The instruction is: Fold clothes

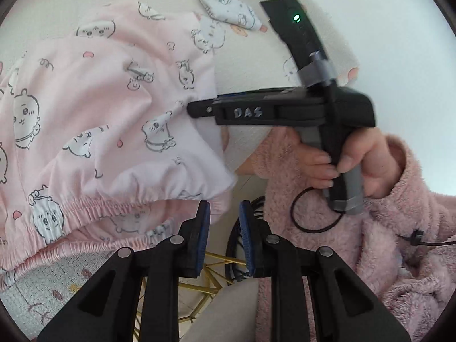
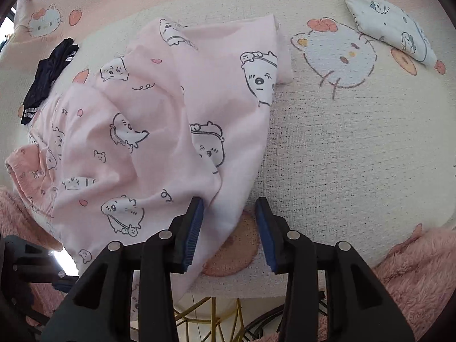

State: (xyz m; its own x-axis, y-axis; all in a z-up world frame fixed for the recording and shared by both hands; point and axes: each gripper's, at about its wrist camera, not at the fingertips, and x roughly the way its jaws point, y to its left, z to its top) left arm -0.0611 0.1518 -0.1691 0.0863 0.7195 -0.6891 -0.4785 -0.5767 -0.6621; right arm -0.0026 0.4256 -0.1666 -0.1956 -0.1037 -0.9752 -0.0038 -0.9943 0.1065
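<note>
A pink pyjama garment (image 1: 99, 114) printed with white cartoon animals lies rumpled on the table, its gathered elastic waistband (image 1: 114, 205) toward me in the left wrist view. My left gripper (image 1: 225, 222) is open just right of the waistband's end, with nothing between its blue pads. My right gripper (image 2: 230, 222) is open wide at the garment (image 2: 159, 131), whose right edge runs into the gap beside the left finger. Seen from the side, the right gripper (image 1: 196, 109) touches the cloth with its tip, and a hand (image 1: 350, 159) in a fluffy pink sleeve holds it.
A cream table cover (image 2: 342, 148) with a cartoon cat print lies under everything. A folded white printed garment (image 2: 390, 25) sits at the far right and a black garment (image 2: 48, 77) at the far left. The table's near edge and a gold wire frame (image 1: 211, 279) are below.
</note>
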